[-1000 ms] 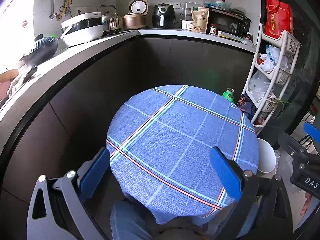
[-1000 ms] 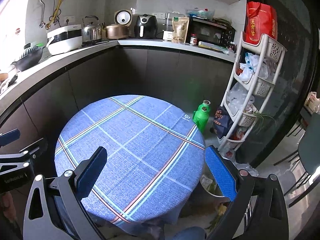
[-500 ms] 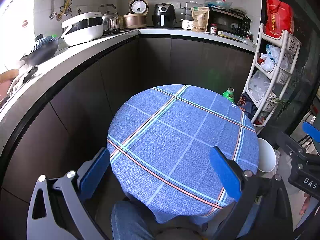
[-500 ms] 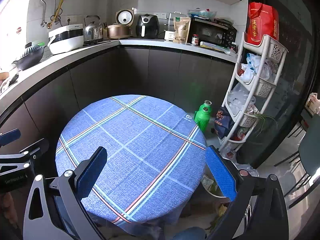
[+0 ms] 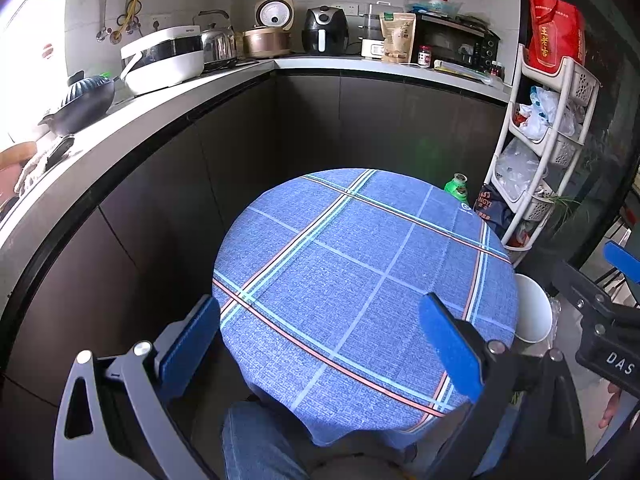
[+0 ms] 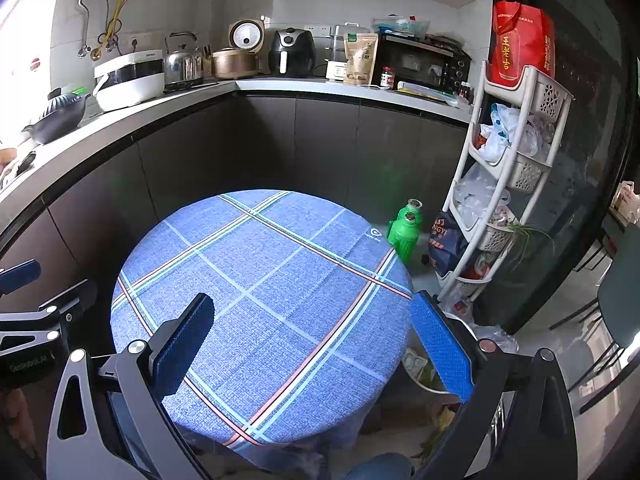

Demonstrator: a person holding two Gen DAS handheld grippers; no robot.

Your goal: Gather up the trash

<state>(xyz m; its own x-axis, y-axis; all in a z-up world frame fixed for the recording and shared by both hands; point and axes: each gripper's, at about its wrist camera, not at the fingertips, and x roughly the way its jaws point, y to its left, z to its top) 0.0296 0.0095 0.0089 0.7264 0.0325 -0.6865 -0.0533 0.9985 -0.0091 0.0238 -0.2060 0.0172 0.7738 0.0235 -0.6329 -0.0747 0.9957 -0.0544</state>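
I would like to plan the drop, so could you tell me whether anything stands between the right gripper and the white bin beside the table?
Nothing visible does: the white bin sits just below the right gripper, right of the table.

The red bag [image 5: 555, 28] on top of the white shelf rack, upper right of the frame, bears yellow characters "王老吉". White letters "DAS" mark the black right gripper [image 5: 612, 336] body at lower right. A dark floor bag [image 6: 445, 240] reads "NGYI".

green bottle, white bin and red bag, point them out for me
green bottle [image 6: 405, 236], right wrist view, on its ribbed body.
white bin [image 5: 534, 308], left wrist view, on its outer wall beside the table.
red bag [image 6: 520, 42], right wrist view, on its front face, atop the rack.
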